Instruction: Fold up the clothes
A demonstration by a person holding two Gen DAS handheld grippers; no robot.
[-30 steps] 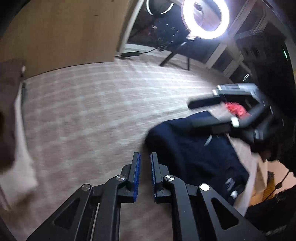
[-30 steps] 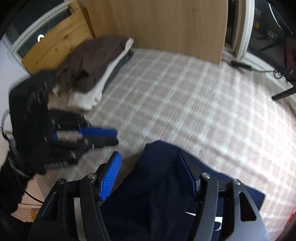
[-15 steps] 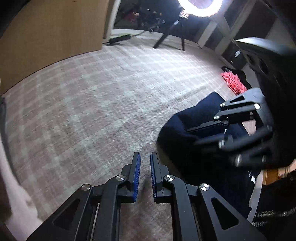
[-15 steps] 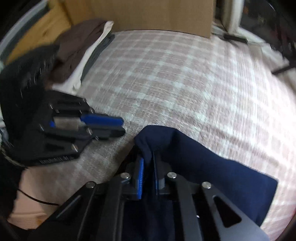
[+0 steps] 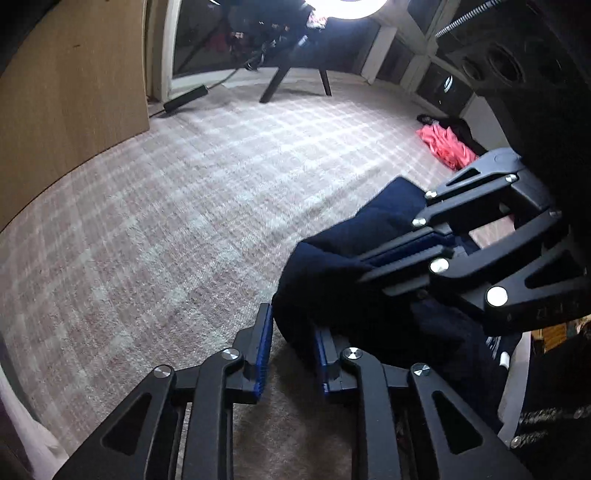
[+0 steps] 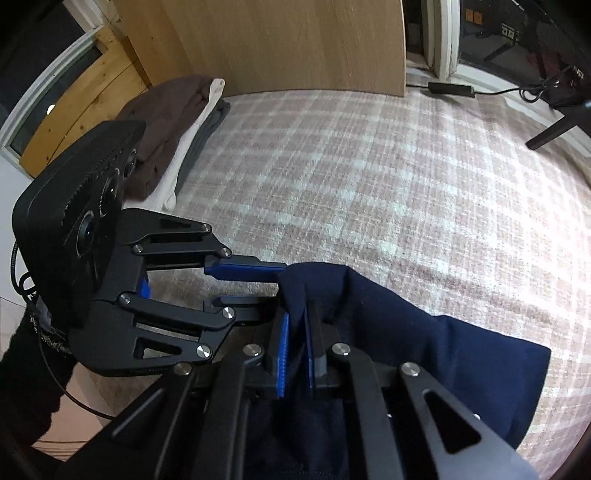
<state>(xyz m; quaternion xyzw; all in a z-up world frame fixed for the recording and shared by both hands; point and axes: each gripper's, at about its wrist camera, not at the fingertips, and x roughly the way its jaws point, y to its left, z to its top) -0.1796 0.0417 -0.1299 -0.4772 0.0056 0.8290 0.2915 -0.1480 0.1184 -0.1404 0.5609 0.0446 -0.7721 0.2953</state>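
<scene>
A navy blue garment (image 6: 424,343) lies bunched on the pink checked bed cover (image 6: 369,177). My right gripper (image 6: 297,325) is shut on a raised fold of it, lifting that edge. It also shows in the left wrist view (image 5: 373,266), pinching the navy garment (image 5: 332,258). My left gripper (image 5: 291,328) is open, its jaws either side of the same raised edge, just left of the right gripper. In the right wrist view the left gripper (image 6: 258,284) has the cloth edge between its fingers.
A stack of folded clothes, brown on white on grey (image 6: 173,125), sits at the far left of the bed. A pink garment (image 5: 447,146) lies at the far right. A wooden headboard (image 6: 277,44), a ring light (image 5: 347,7) and tripod legs stand beyond.
My right gripper closed on the navy garment and lifted its edge. My left gripper opened from shut and moved right onto the same raised edge.
</scene>
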